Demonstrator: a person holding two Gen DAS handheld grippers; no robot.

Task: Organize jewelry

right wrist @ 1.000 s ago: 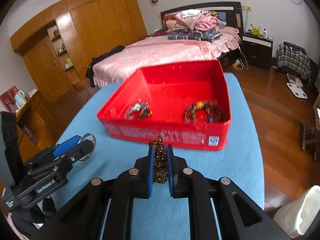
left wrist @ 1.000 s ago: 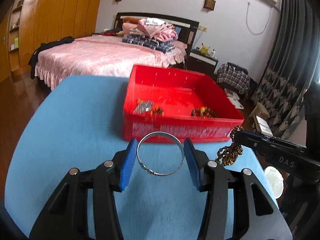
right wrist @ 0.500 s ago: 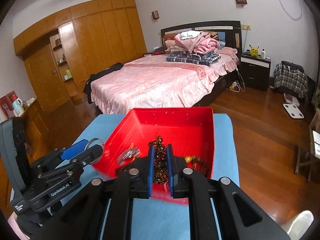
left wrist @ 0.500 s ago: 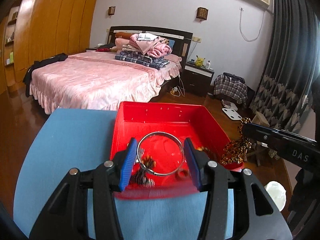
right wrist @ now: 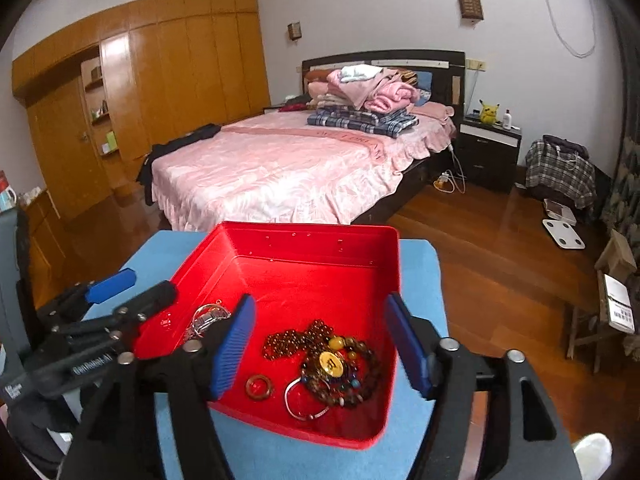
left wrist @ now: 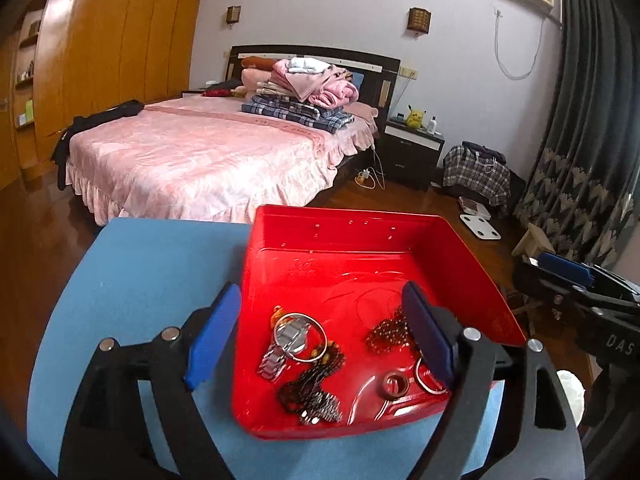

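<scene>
A red tray (left wrist: pixel 348 220) (right wrist: pixel 304 232) sits on the blue table (left wrist: pixel 160 264). My left gripper (left wrist: pixel 320 338) hovers over its near left part, jaws opening, nothing between the pads. Below it a silver bangle (left wrist: pixel 301 336) lies on a metal watch (left wrist: pixel 280 346), beside a dark chain (left wrist: pixel 316 390). My right gripper (right wrist: pixel 320 346) hangs over the tray's near right part, jaws also opening and empty. A brown bead chain (right wrist: pixel 294 340) (left wrist: pixel 386 330) lies in the tray under it, next to a beaded bracelet with a yellow pendant (right wrist: pixel 336 364) and a reddish ring (right wrist: pixel 259 387).
The tray's far half is bare red plastic. Each gripper shows in the other's view, the left gripper (right wrist: pixel 108 312) at the tray's left rim, the right gripper (left wrist: pixel 568 276) off its right side. A bed (left wrist: pixel 208 160) and wooden floor (right wrist: pixel 500 248) lie beyond the table.
Both grippers moved forward over the tray and opened. The silver bangle left the left pads and the brown bead chain left the right pads; both now lie in the tray.
</scene>
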